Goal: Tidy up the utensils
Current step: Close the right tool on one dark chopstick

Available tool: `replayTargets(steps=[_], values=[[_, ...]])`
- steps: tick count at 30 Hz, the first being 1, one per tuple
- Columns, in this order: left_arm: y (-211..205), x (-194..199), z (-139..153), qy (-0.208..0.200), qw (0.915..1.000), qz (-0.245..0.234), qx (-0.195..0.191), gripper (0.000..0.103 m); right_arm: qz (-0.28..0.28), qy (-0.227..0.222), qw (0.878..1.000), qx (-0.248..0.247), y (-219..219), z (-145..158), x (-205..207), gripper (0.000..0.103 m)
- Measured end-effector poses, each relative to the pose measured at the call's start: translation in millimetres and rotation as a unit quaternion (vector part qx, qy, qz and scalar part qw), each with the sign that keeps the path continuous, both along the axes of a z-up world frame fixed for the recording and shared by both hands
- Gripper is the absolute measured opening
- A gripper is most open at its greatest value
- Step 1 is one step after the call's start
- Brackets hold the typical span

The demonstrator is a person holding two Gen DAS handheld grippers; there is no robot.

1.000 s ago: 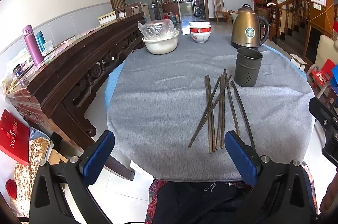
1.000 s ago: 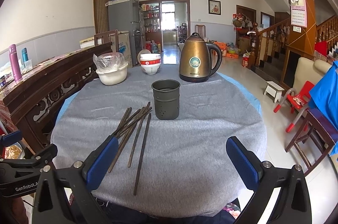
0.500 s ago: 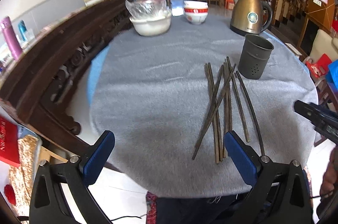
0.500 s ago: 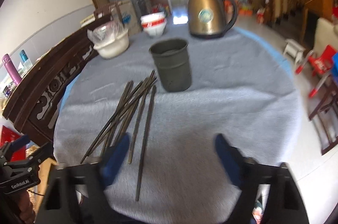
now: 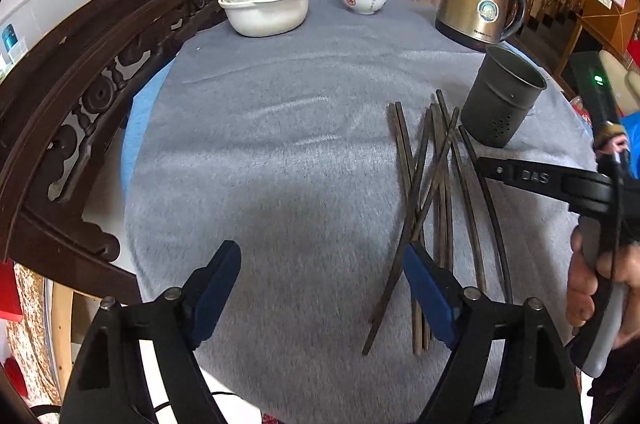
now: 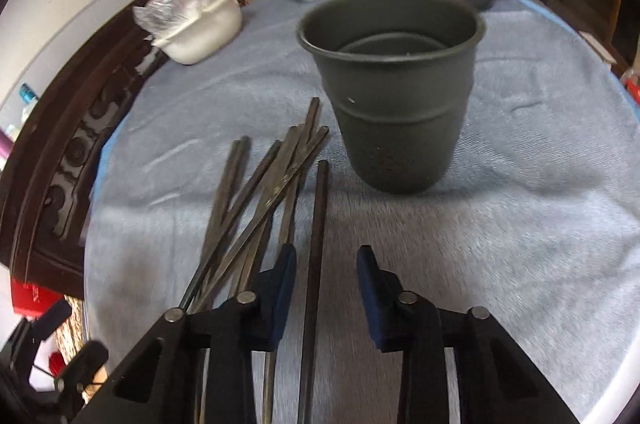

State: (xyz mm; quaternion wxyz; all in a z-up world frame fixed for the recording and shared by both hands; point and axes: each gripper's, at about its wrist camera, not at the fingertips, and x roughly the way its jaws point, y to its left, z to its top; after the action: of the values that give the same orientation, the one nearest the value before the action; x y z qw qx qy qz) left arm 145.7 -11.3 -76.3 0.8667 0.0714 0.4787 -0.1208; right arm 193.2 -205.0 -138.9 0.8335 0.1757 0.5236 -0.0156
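Right claw [image 6: 326, 278]: partly spread and just been closing. One lone chopstick [image 6: 316, 244] lies between its blue pads, but the pads do not press on it yet. Nothing is held.
Lone chopstick: it lies flat on the grey surface [image 6: 500, 224], a little apart from the pile, on the side nearer the cup. Its long line runs straight away from the claw, and its far tip ends just beside the bottom of the dark cup [image 6: 394, 84].
Chopstick pile [image 6: 256, 208]: the other sticks lie crossed over each other, on the side of the lone stick away from the cup.
Cup: upright, mouth open, nothing seen inside.
Left claw [image 5: 322, 288]: spread wide, just closed a little, holding nothing. It hangs over bare cloth, with the pile's near ends by one pad, far from the cup.
Nearer hand: the right one, I think. It only needs to pinch, lift and tip the stick up into the cup.
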Motion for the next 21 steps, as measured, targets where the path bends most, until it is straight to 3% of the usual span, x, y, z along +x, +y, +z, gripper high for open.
replayTargets(steps=[6, 21], values=[[-9.8, 12.6, -5.2, -0.005, 0.9998, -0.001, 0.020, 0.084, 0.013, 0.004, 1.000, -0.013, 3.8, -6.5, 10.5, 0.010], [-31.5, 34.0, -14.7, -0.006, 0.9987, -0.003, 0.051, 0.084, 0.010, 0.002, 0.999, 0.048, -26.1, -7.5, -8.9, 0.008]])
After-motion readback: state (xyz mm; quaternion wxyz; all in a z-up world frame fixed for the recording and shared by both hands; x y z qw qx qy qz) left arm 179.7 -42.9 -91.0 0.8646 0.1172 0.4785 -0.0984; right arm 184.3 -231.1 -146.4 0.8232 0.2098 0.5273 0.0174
